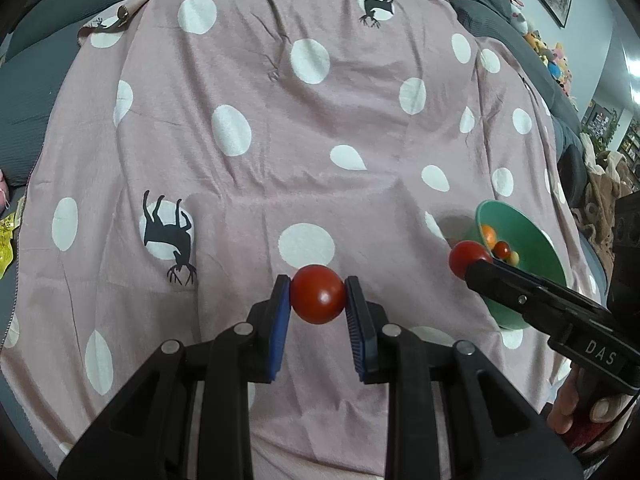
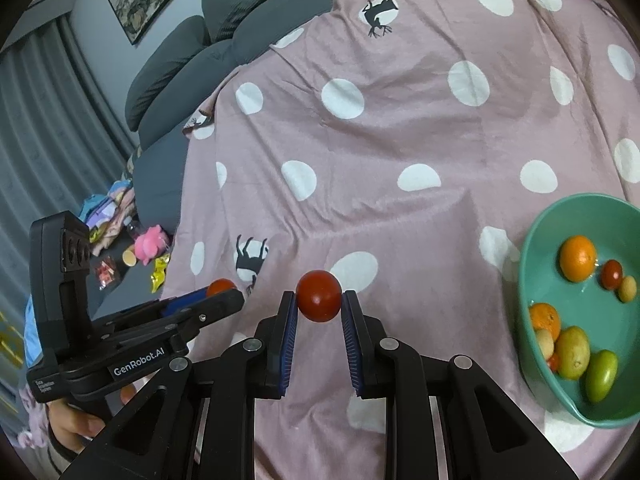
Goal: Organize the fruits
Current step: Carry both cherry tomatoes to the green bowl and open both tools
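between each gripper's jaws a red tomato (image 1: 318, 294), green bowl (image 2: 536, 248) beside

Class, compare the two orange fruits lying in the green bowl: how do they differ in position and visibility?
The upper round orange fruit lies apart and fully visible, near a small red tomato; the lower orange fruit sits by the teal-green bowl rim, partly hidden by pale and yellow-green fruits. Both are round, orange and inside the bowl.

Spotted blanket (image 2: 400, 128) under green bowl (image 2: 536, 364)
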`<move>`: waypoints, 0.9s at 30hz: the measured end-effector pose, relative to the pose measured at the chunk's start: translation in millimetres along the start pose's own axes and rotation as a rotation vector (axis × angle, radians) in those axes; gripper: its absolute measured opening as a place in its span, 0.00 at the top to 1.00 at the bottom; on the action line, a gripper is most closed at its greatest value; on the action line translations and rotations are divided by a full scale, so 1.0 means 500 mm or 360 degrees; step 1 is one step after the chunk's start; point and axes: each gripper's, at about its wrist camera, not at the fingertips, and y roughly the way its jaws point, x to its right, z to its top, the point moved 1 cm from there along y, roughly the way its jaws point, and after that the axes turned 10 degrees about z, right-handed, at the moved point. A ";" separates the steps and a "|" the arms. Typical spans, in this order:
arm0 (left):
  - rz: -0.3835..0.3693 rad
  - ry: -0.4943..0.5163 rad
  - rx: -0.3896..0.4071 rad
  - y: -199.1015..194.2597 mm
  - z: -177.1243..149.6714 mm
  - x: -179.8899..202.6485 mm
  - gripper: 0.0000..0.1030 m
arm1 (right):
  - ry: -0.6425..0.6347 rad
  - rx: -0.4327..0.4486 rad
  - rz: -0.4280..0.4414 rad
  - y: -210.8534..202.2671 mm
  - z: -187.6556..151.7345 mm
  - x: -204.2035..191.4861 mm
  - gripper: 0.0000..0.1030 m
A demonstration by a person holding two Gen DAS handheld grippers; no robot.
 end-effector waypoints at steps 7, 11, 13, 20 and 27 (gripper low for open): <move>-0.0012 0.0065 0.0009 -0.012 0.002 0.041 0.74 | 0.0013 0.0042 0.0002 -0.034 -0.004 0.007 0.76; -0.0025 0.0108 0.0012 -0.013 0.009 0.069 0.74 | 0.0030 0.0076 -0.0001 -0.056 -0.005 0.021 0.76; -0.0033 0.0128 0.0015 -0.012 0.012 0.083 0.74 | 0.0040 0.0094 -0.0004 -0.066 -0.004 0.028 0.76; -0.0064 0.0220 0.0019 -0.003 0.027 0.139 0.74 | 0.0083 0.0159 -0.0034 -0.102 -0.004 0.060 0.76; -0.0131 0.0323 0.0012 0.018 0.038 0.214 0.74 | 0.0159 0.0223 -0.0109 -0.146 -0.009 0.114 0.76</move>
